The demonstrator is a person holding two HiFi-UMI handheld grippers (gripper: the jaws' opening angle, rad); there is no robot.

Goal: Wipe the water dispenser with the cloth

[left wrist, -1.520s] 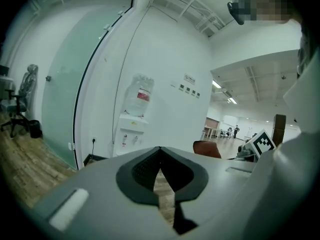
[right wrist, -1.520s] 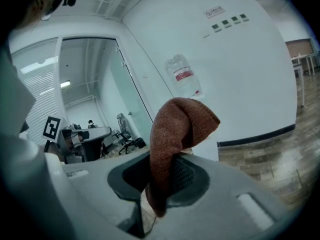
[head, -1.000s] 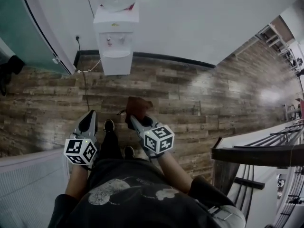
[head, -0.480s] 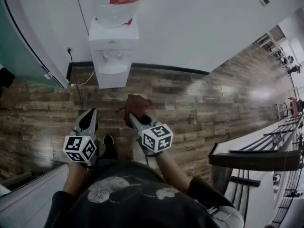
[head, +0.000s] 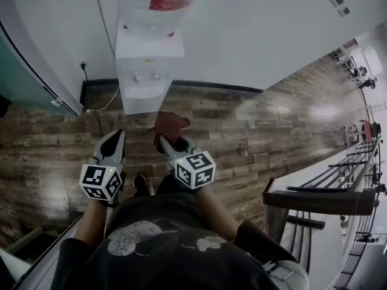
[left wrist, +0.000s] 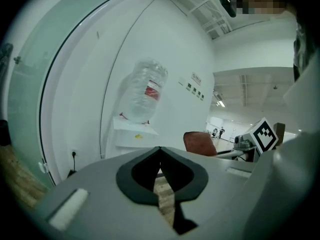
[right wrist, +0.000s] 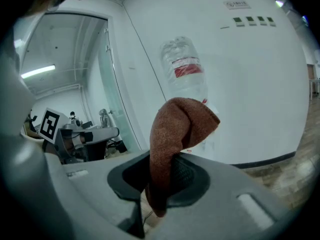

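- The right hand-held gripper (head: pixel 163 140) pinches the brown cloth (right wrist: pixel 176 129); the left hand-held gripper (head: pixel 116 136) is pressed together and empty.
- The water dispenser (head: pixel 145 71) stands ahead by the wall, seemingly out of reach.
- Step closer and press the cloth's loose fold flat.

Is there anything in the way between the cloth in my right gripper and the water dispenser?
Nothing visible. The cloth, clamped in the right gripper, faces the water dispenser across bare wood floor; a power cable lies off to one side.
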